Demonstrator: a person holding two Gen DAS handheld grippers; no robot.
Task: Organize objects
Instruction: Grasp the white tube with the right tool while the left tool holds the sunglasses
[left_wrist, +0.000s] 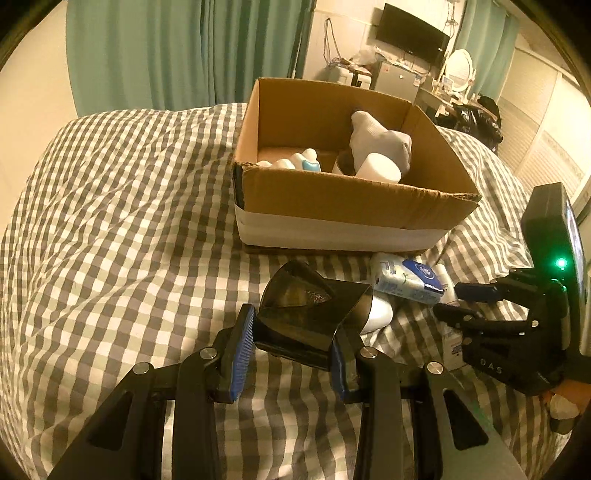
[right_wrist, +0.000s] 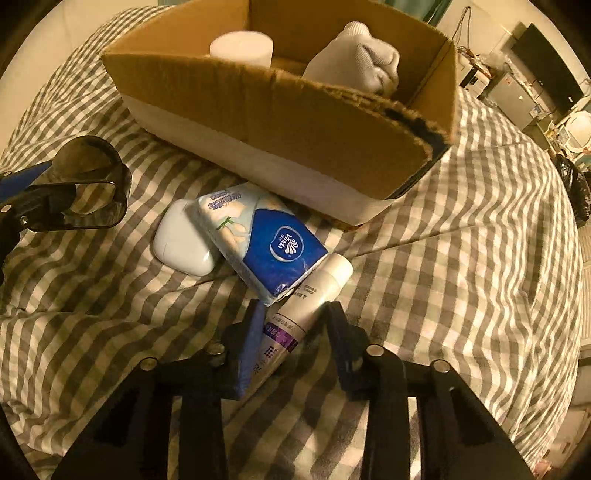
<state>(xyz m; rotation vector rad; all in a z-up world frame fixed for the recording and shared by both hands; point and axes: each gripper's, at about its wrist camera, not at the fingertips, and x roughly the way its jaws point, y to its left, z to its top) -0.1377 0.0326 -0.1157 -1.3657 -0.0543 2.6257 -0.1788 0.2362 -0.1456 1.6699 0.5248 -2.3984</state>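
Wide stretch of gray-checked bedspread (left_wrist: 110, 221) lying rumpled and bare at far left, running back to teal curtains (left_wrist: 177, 48). Left gripper (left_wrist: 291, 343) low over the bed, blue-padded fingers (left_wrist: 242, 350) clamped on a dark translucent folded case (left_wrist: 310, 314), held just short of the near wall of an open cardboard box (left_wrist: 351, 206). Torn upper edge along that near wall, white band around its base, nearest corner pointing at the bare bedding. Inside the box: a gray sock bundle (left_wrist: 380, 142), a white cylinder (left_wrist: 378, 168), small white-and-blue bottles (left_wrist: 303, 162). Tight cluster pressed against the box's foot: a white rounded case (right_wrist: 183, 242) touching a blue Vinda tissue pack (right_wrist: 269, 243), the pack overlapping a white tube with a purple label (right_wrist: 310, 302). Right gripper (right_wrist: 295, 332) down at the bed, fingers (right_wrist: 251, 347) apart on either side of the tube's lower end, not closed on it. More open checked bedding to the right of the box, falling away at the bed's edge toward a desk, wall-mounted screen (left_wrist: 413, 31) and round mirror (left_wrist: 460, 70).
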